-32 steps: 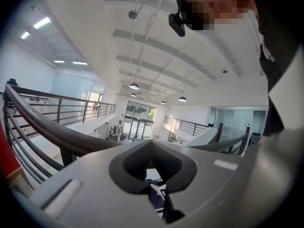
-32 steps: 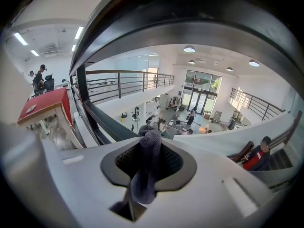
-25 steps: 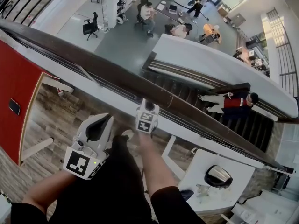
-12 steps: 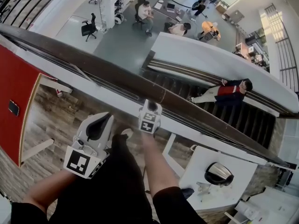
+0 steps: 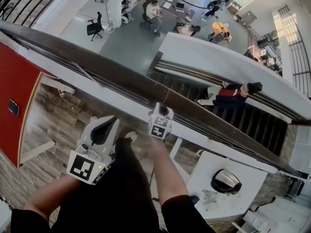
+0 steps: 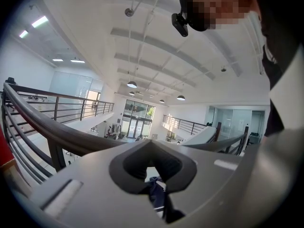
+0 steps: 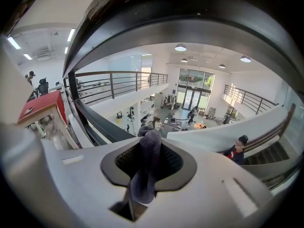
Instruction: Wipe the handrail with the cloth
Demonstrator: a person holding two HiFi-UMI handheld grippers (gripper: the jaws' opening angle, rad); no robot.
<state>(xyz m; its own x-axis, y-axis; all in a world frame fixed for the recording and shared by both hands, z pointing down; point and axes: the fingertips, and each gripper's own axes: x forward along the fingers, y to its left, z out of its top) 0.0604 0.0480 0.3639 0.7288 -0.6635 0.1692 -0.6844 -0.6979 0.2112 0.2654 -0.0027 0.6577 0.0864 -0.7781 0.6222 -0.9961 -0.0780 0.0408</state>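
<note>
Had the right gripper (image 5: 161, 111) up at the dark handrail (image 5: 121, 79), jaws pinched tight on a grey cloth (image 7: 146, 167) that bunched out past the tips. Found the rail looming just above and ahead of those jaws in the right gripper view, touching or very nearly so; could not tell which. Ran long from upper left to lower right across the head view, so judged the coming stroke as a slide along that line with the cloth pressed to the rail. Had the left gripper (image 5: 103, 126) back near the body, well off the rail, jaws closed together on nothing clear, only a dark blue shape behind the gap. Made the right the nearer hand by far.
</note>
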